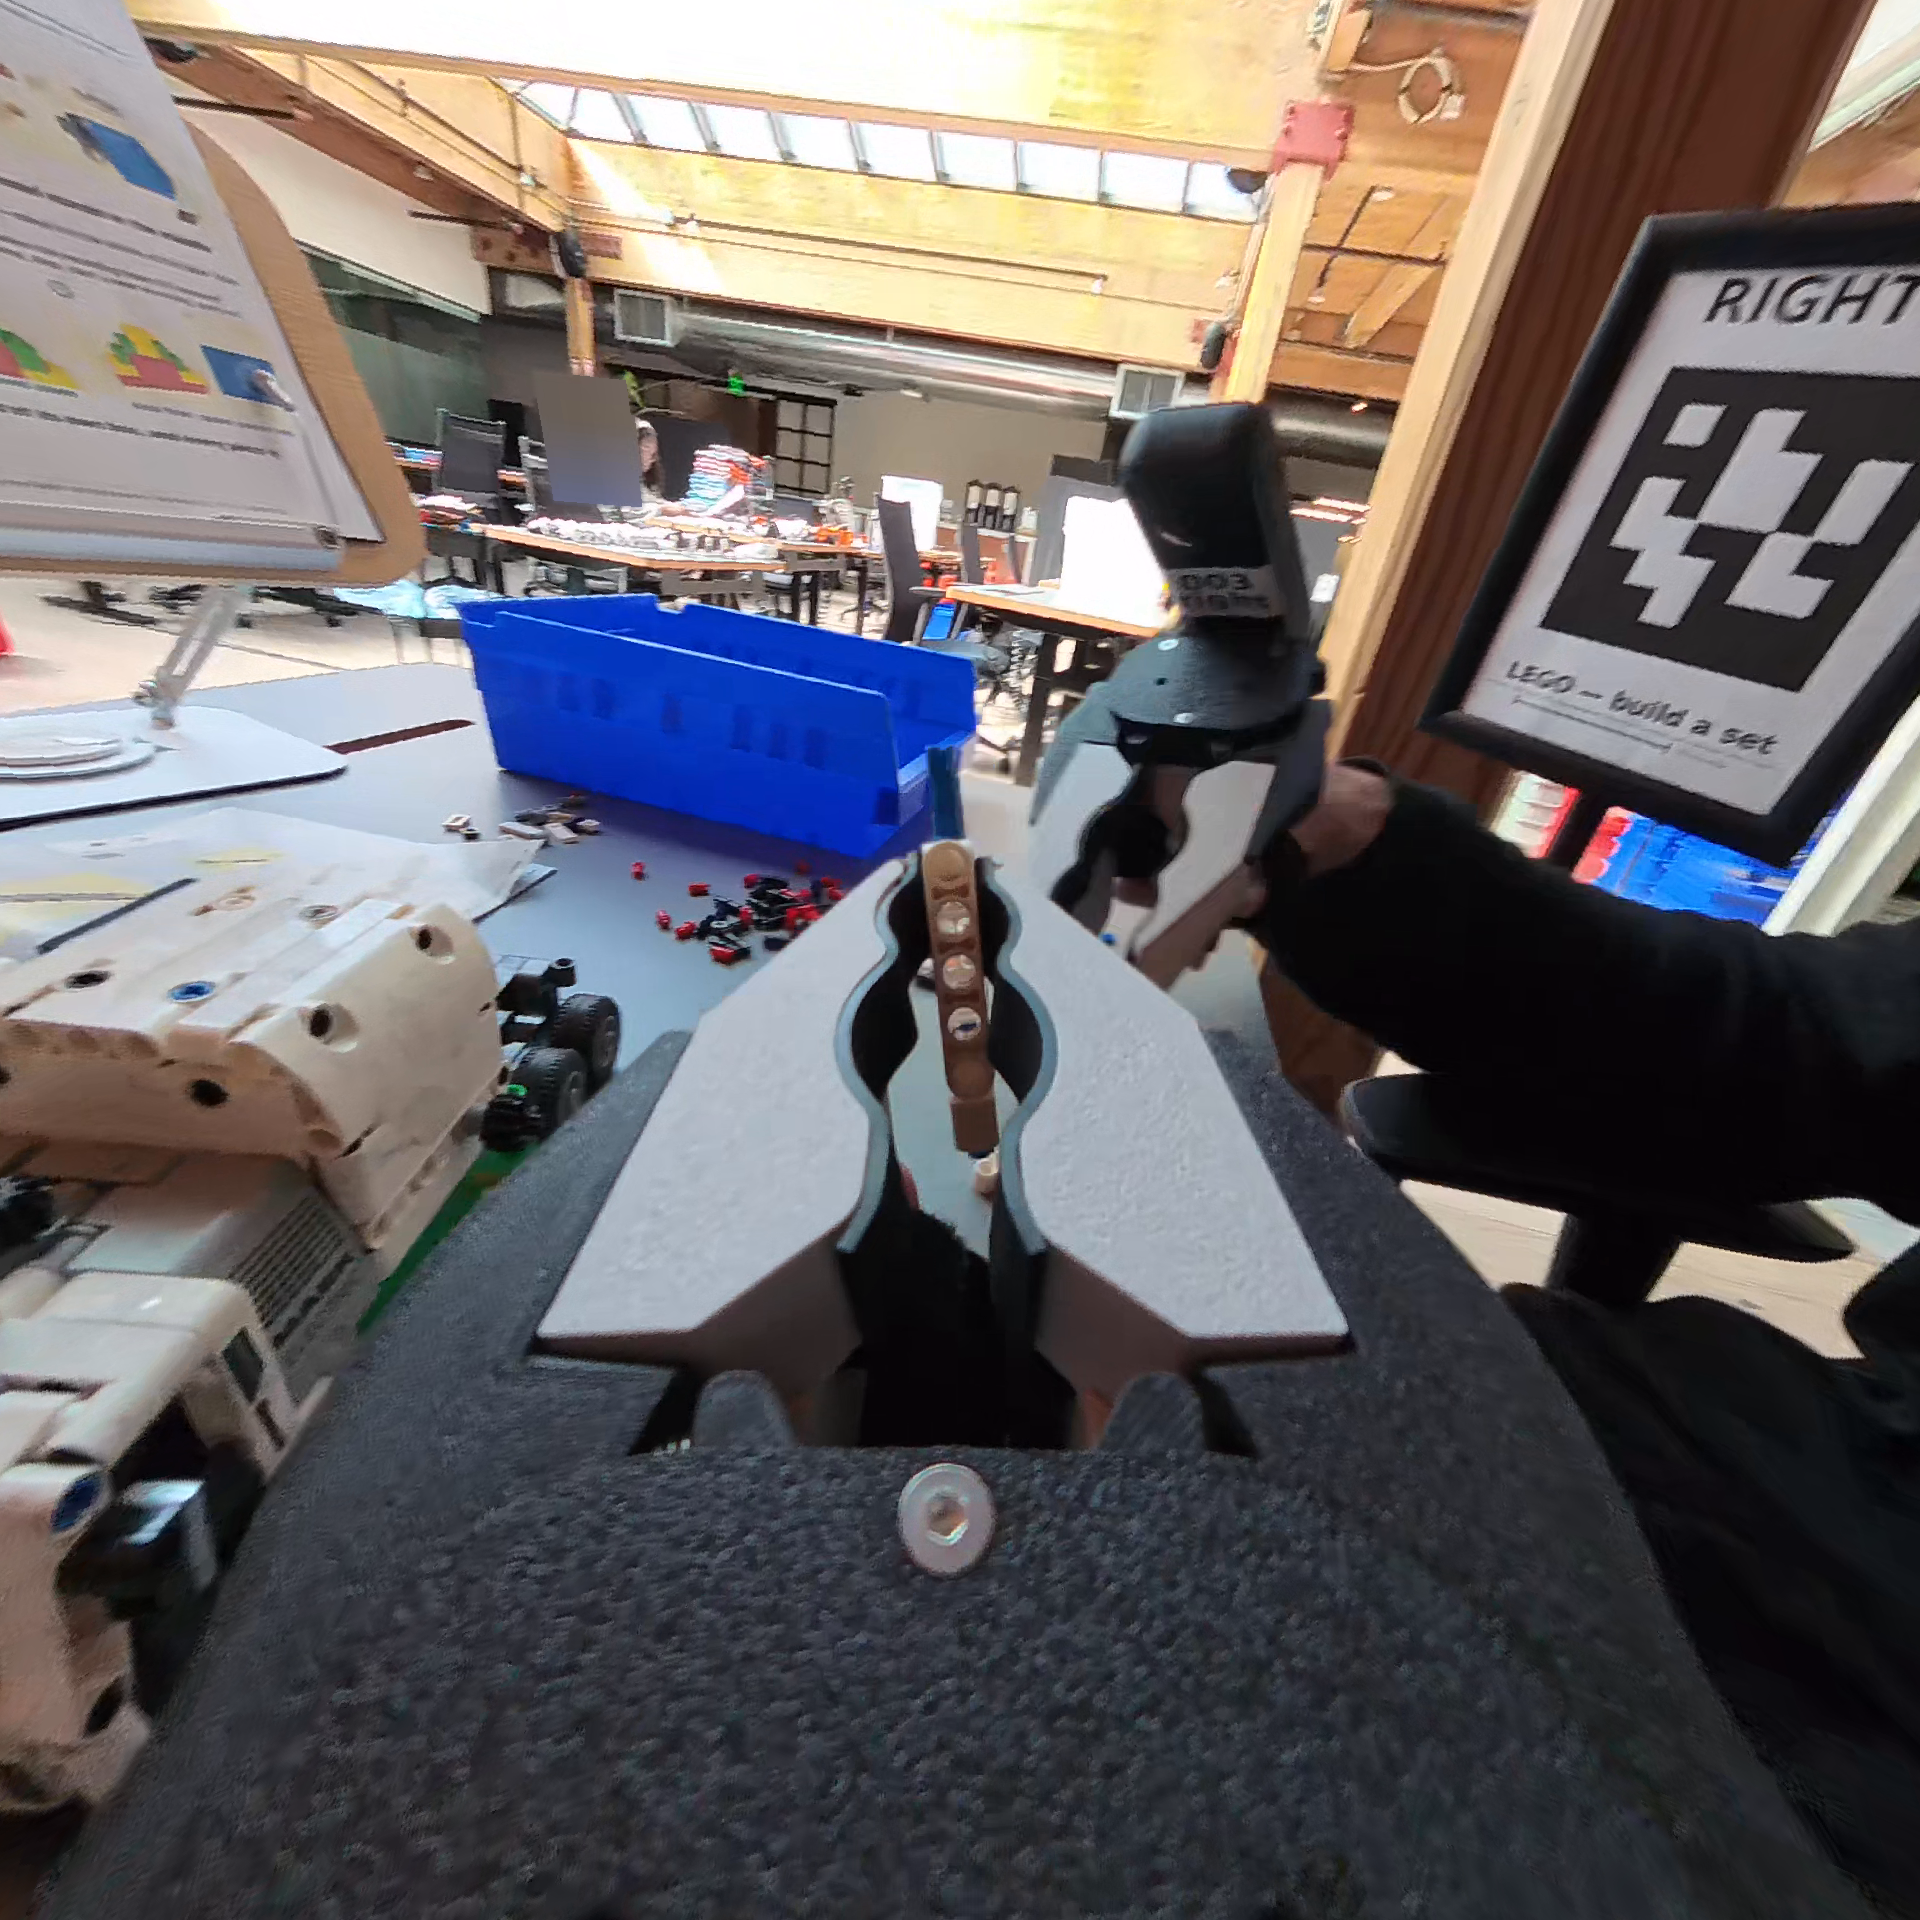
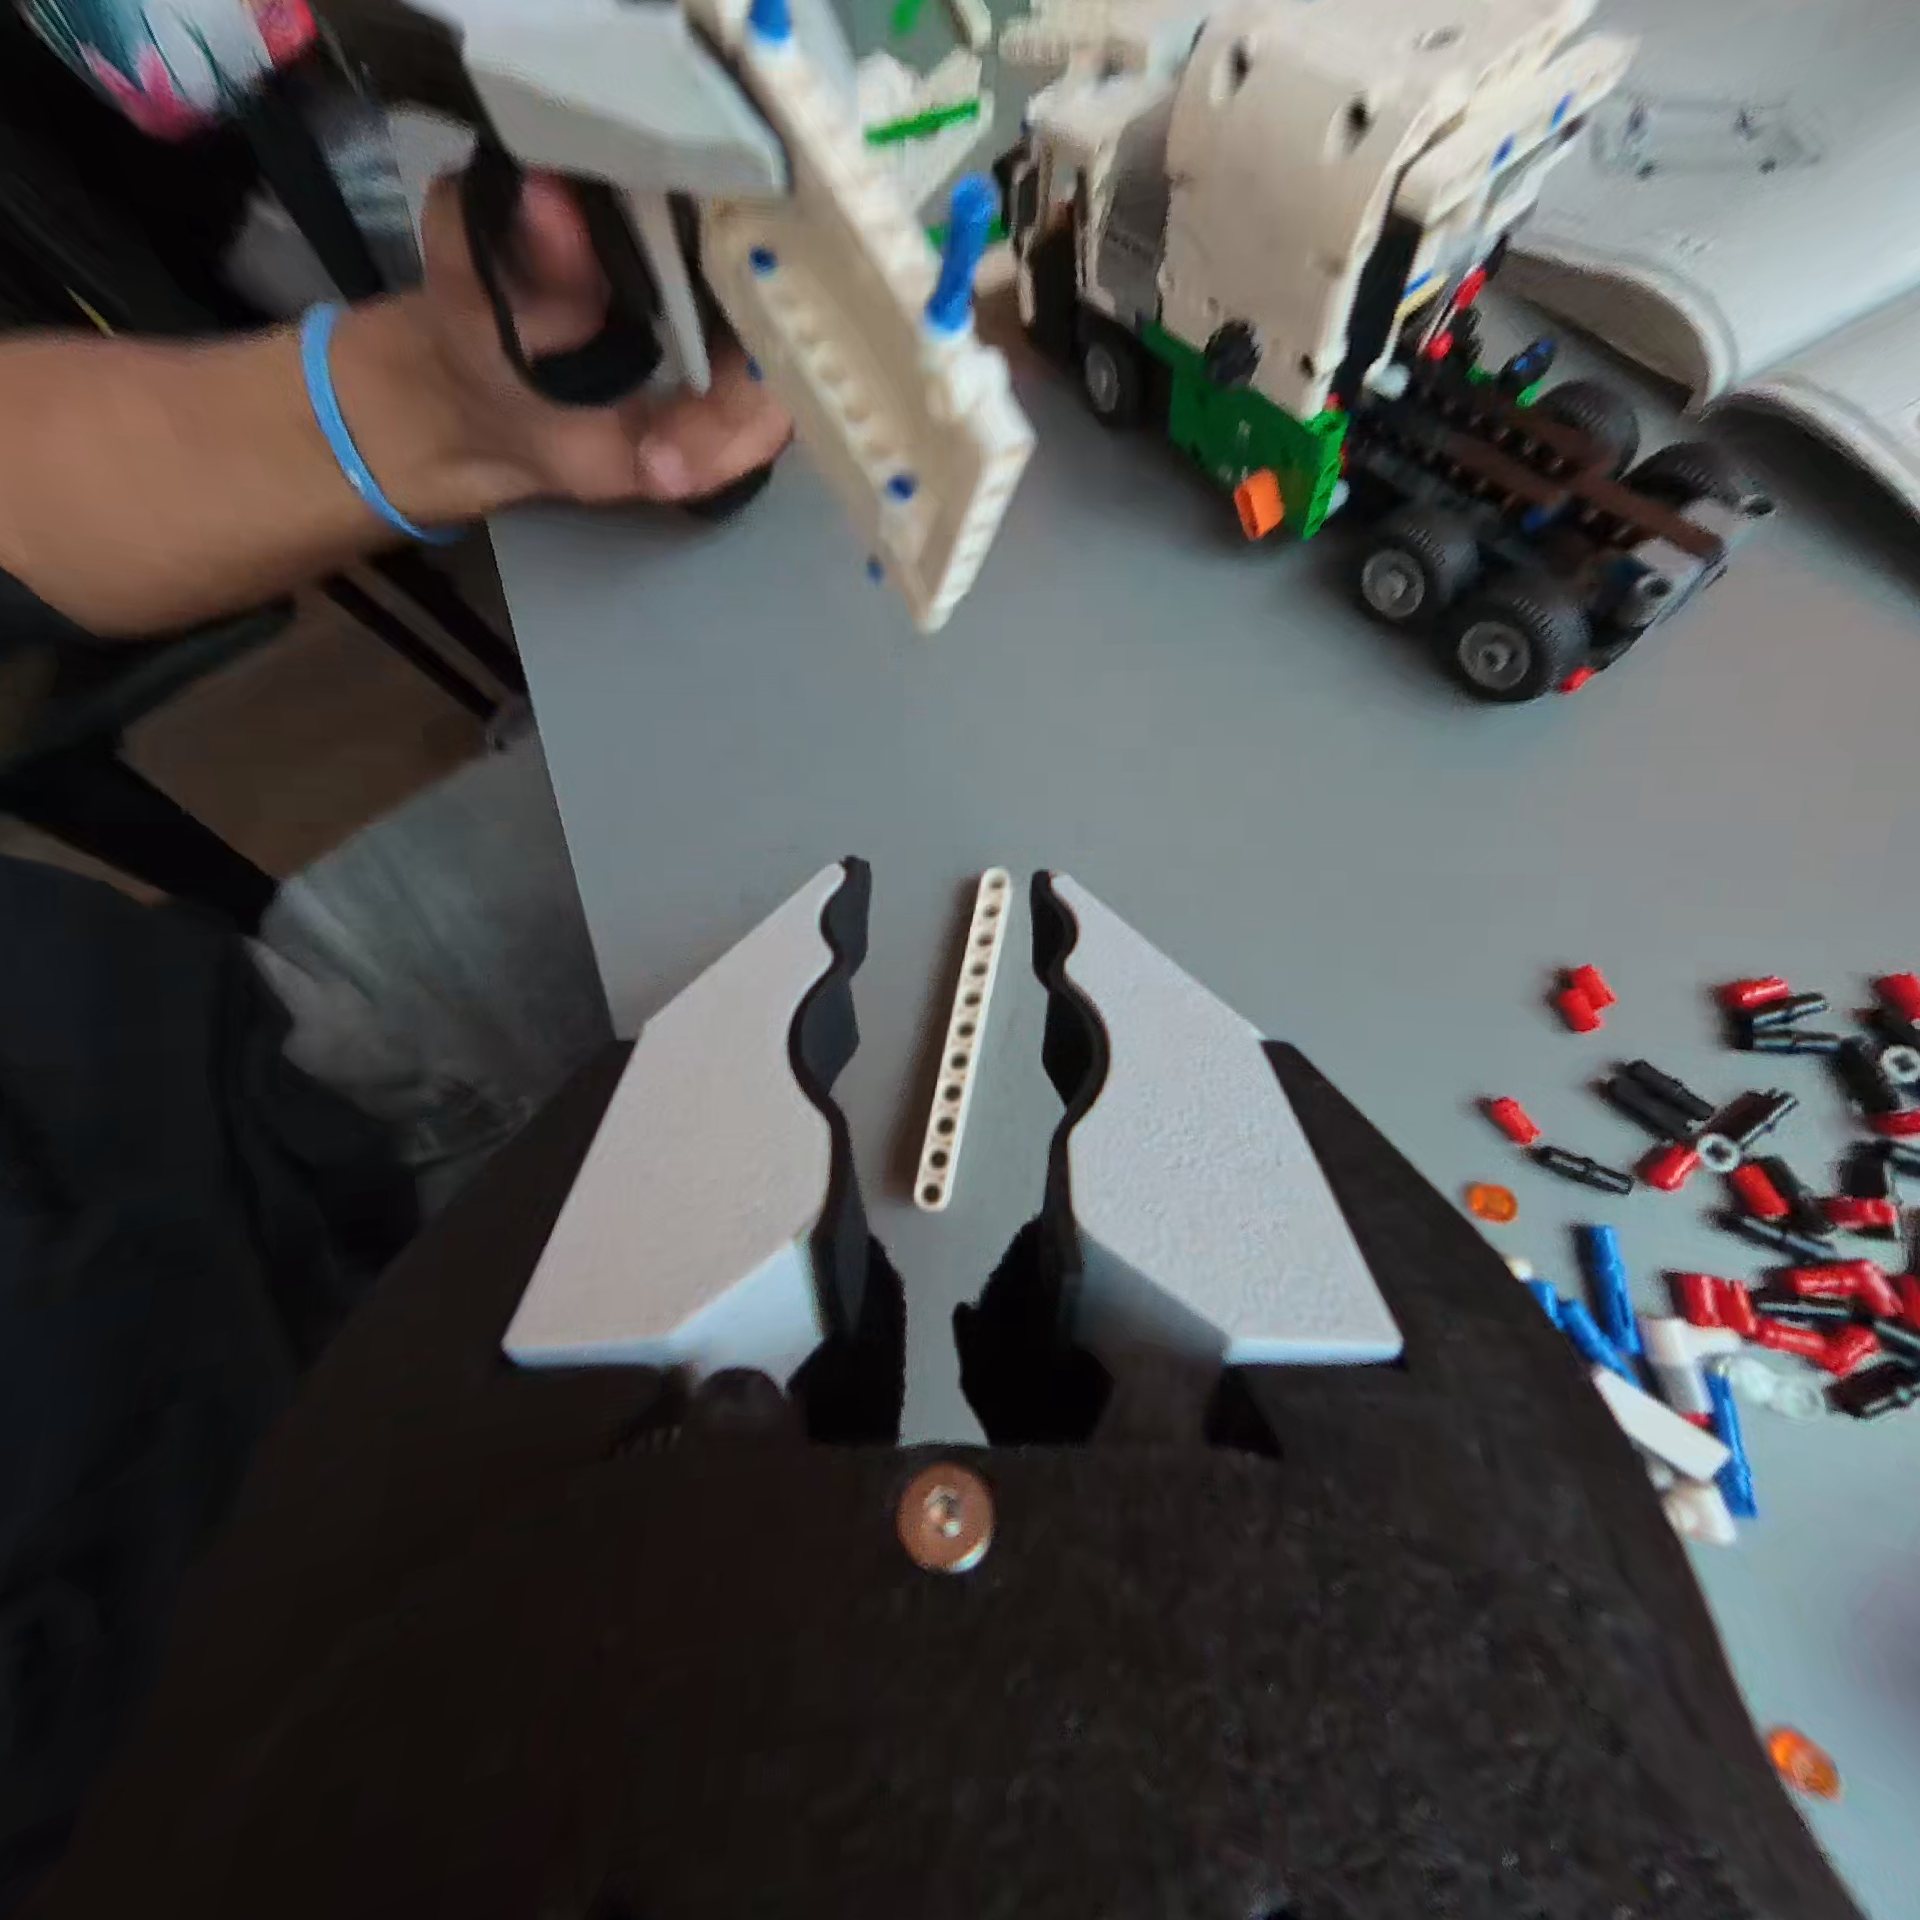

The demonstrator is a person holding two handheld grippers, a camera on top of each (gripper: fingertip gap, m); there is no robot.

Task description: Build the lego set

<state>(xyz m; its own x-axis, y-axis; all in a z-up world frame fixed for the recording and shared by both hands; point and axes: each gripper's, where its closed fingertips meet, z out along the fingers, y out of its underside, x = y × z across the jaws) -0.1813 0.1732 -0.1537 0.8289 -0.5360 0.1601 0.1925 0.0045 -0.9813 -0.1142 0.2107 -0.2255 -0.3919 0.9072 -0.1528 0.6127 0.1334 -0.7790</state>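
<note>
We've got the right tool (image 2: 951,883) spread wide w/ the white beam (image 2: 964,1039) flat on the desk (image 2: 1195,790) between its tips, long axis 12–6, while the left tool (image 1: 951,883) stays out, clamped on a white panel (image 1: 961,997).

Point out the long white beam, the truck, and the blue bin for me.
White beam (image 2: 964,1039): right wrist view, middle of its length.
Truck (image 2: 1288,260): right wrist view, white body side.
Blue bin (image 1: 707,717): left wrist view, near side wall.
</note>
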